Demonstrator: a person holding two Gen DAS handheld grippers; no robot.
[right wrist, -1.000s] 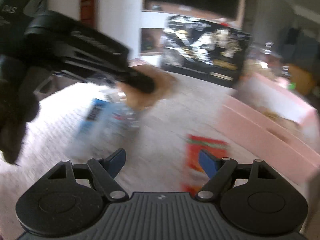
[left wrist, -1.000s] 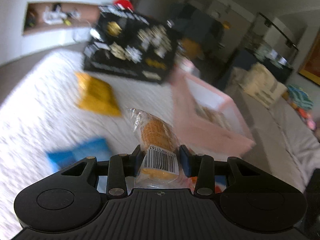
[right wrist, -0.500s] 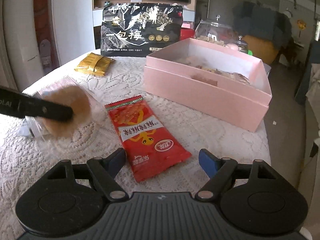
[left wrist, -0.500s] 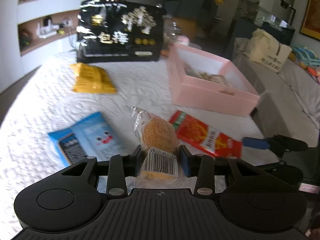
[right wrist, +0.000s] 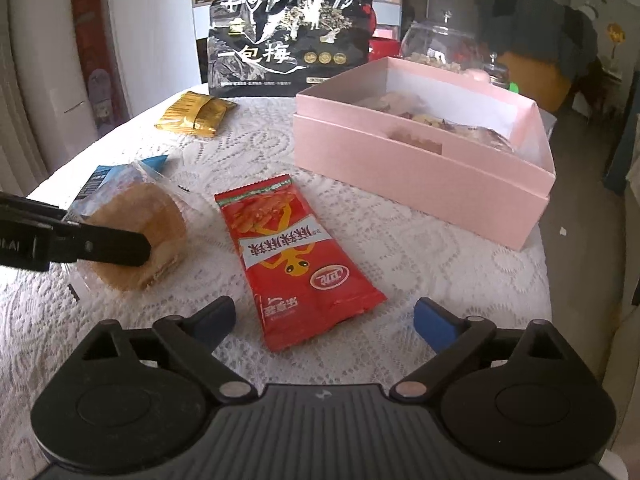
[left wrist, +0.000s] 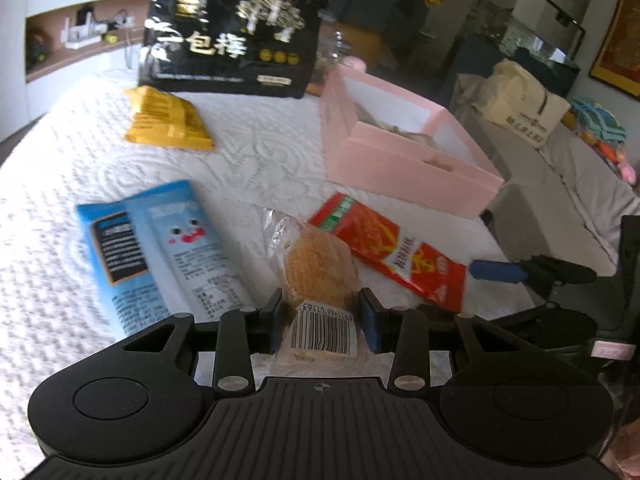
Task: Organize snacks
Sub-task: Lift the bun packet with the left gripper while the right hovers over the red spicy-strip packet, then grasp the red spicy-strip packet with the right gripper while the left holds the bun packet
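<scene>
Left gripper (left wrist: 322, 316) clamped on wrapped cake (left wrist: 320, 276); right gripper (right wrist: 324, 316) empty, jaws opening over red packet (right wrist: 296, 256). Risk: slippery wrapper slides, cake drops short of pink box (right wrist: 420, 168).

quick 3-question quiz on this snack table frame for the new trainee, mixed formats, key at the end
1. True or false: the left hand-held gripper is shut on the wrapped cake.
2. Which packet lies just ahead of the right hand-held gripper, whose jaws are opening? A) yellow packet B) red packet C) blue packet
3. Fill in: the open pink box already has ____ inside.

Key:
1. True; its pads press the wrapper's barcode end.
2. B, the red packet; the yellow packet and blue packet lie further off.
3. Snacks.
</scene>
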